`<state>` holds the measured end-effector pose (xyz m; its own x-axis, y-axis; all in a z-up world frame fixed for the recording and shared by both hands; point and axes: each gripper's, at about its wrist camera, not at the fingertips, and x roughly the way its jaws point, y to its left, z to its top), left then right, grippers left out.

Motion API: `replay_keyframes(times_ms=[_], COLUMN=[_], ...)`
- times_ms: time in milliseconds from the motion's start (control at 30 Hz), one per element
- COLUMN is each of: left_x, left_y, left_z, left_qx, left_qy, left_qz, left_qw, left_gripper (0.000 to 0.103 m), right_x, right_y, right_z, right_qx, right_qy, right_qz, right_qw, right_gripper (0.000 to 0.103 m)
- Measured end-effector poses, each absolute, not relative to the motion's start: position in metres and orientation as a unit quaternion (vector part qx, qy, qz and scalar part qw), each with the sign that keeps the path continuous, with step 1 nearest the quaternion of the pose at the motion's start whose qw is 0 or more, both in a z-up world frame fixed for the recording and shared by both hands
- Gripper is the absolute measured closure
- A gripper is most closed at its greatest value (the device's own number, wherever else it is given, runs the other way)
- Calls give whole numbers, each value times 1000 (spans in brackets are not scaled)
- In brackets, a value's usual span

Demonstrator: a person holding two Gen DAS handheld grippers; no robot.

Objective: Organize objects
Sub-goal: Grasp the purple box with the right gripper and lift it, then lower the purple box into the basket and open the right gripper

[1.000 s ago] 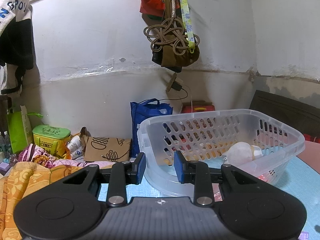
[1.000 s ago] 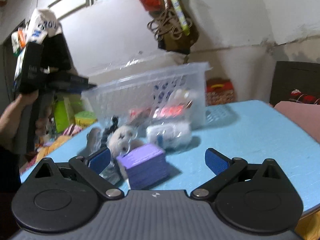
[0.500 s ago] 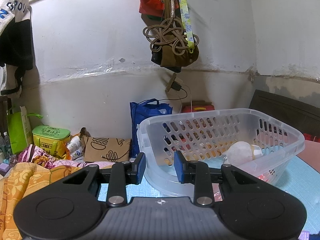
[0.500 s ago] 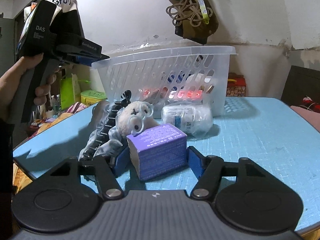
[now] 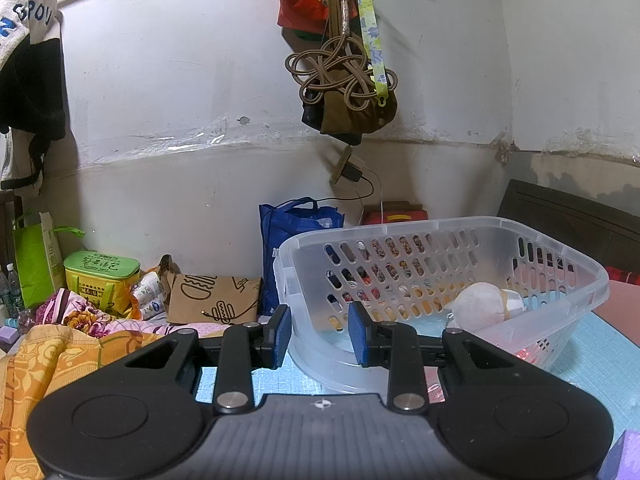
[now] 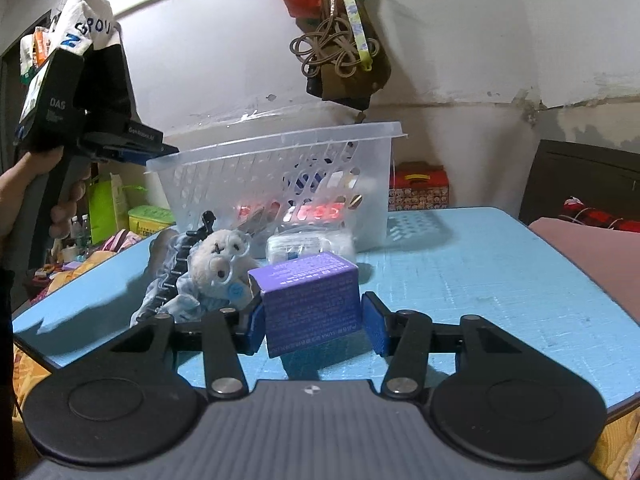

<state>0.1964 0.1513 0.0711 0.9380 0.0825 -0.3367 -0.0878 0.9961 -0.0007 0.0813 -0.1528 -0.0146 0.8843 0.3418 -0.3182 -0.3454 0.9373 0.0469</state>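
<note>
Textured blue tabletop point(image 6: 460, 280): right gripper point(image 6: 314, 326) closing on matte purple cardboard box point(image 6: 310, 300), pads touching, fuzzy bear point(image 6: 218, 260) at 10 o'clock, perforated clear plastic basket point(image 6: 280, 176) beyond, contents blurred; left gripper point(image 5: 318, 334) narrowly parted, empty.

blue shopping bag point(image 5: 294, 240) by my wall, green lunch tin point(image 5: 100, 276), brown paper bag point(image 5: 212, 300), knotted rope point(image 5: 340, 76) hanging overhead
</note>
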Motion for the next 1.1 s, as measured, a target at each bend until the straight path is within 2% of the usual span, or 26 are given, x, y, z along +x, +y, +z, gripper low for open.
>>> replay_keyframes(times_ms=[467,733,900,1100], left_x=[196,197,195,195], left_y=[151,149,148,148], left_z=[71,71,69,70], left_qx=[-8,-9,-11,-13], left_qy=[171,171,172,172], left_qz=[43,41,38,36], left_qw=[984,984,984,984], left_gripper=[68,68,68,67], right_x=[82,117,182,223], right_y=[-155,-147,-124,-100], right_z=[21,90,119,119], right_qx=[-7,-10,-16,-34], right_qy=[121,65,100,133], right_qz=[176,199,204,204], right_qw=[977,978,974,969], right_gripper=[50,50,50,50])
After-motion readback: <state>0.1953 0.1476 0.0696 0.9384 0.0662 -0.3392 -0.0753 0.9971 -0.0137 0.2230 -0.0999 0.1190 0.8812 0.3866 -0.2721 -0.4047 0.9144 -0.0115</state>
